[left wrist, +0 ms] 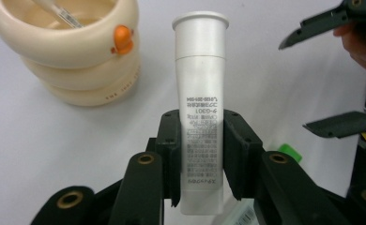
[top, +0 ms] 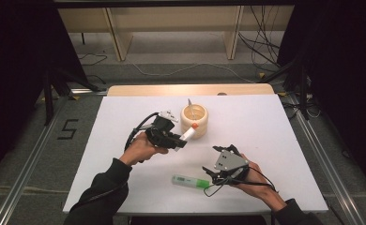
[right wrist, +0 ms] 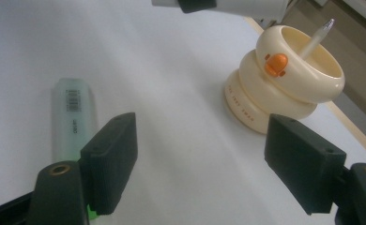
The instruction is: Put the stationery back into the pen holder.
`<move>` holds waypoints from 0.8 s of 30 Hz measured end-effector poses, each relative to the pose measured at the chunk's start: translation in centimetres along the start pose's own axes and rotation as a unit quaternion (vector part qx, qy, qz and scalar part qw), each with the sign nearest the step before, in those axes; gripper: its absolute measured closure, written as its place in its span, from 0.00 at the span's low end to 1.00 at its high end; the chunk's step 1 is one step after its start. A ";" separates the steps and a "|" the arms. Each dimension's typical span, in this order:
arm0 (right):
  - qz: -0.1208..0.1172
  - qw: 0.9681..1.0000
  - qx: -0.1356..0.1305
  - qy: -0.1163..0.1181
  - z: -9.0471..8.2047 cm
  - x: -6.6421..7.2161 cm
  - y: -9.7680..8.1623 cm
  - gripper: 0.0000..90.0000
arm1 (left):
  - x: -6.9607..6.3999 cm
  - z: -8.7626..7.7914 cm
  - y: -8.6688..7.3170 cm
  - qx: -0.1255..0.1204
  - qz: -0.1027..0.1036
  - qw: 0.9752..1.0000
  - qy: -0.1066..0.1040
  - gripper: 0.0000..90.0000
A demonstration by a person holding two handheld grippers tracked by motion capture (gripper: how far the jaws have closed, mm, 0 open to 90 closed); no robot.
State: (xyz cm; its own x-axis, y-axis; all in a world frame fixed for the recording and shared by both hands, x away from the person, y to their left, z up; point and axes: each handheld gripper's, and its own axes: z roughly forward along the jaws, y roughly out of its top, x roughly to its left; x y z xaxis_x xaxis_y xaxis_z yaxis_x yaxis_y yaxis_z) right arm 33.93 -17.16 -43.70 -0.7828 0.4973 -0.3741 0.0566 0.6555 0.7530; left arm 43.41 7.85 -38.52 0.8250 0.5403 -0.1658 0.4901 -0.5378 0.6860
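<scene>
On the white table (top: 265, 140) the work in hand looks like tidying pens into the cream ringed pen holder with an orange duck beak (top: 194, 119), which stands near the far middle and already has one slim clear pen (top: 189, 102) leaning in it. The left gripper (top: 180, 141) is clenched on a white cylindrical tube with a flared cap and small printed text (left wrist: 201, 93), pads pressing its lower body on both sides, the capped end aimed forward and sitting just beside the holder's rim in the high view. I judge this the carrying step, with the drop not yet made — the next move would call for lifting the tube's end over the rim, tilting it down into the opening, clear of the leaning pen, and only then letting go. The right gripper (top: 214, 169) stands released, its jaws wide with nothing between them; it hovers just beside the pale green highlighter with a brighter green end (top: 191, 181) lying flat near the front edge of the table, likely the next thing to pick up. Hard to make out: the tube's print is upside down and too small to read, its bottom end is cut off behind the left gripper — and the holder's inside below the rim is hidden.
</scene>
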 end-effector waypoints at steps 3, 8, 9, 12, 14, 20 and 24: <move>0.008 1.000 -0.001 0.004 0.0 -0.2 0.0 0.30 | 0.2 -0.2 0.1 -0.024 -0.016 1.000 0.013 0.78; 0.018 1.000 0.000 0.012 0.1 -0.3 0.0 0.28 | 0.4 -0.5 0.5 -0.052 -0.028 0.998 0.035 0.78; 0.022 1.000 -0.002 0.016 0.1 -0.3 0.0 0.27 | 0.5 -0.7 0.6 -0.058 -0.026 0.997 0.040 0.78; 0.036 0.999 -0.007 0.024 0.0 -0.6 0.0 0.27 | 0.7 -0.8 1.0 -0.074 -0.034 0.996 0.048 0.78; 0.046 0.998 -0.007 0.029 0.0 -0.7 0.0 0.25 | 0.9 -0.8 1.2 -0.088 -0.042 0.994 0.054 0.78; 0.061 0.997 -0.003 0.039 0.1 -0.8 -0.1 0.24 | 1.6 -0.4 2.2 -0.112 -0.062 0.990 0.066 0.78; 0.062 0.997 -0.003 0.041 0.1 -0.9 -0.1 0.23 | 2.1 -0.1 2.8 -0.124 -0.073 0.987 0.072 0.78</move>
State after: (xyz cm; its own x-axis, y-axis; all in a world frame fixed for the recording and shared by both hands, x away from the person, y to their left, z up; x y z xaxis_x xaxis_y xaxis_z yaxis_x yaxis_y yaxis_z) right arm 34.70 -17.62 -43.49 -0.8175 0.5268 -0.2325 0.1526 0.5876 0.7947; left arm 46.48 7.55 -36.84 0.6930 0.6966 -0.1859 0.5028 -0.2822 0.8171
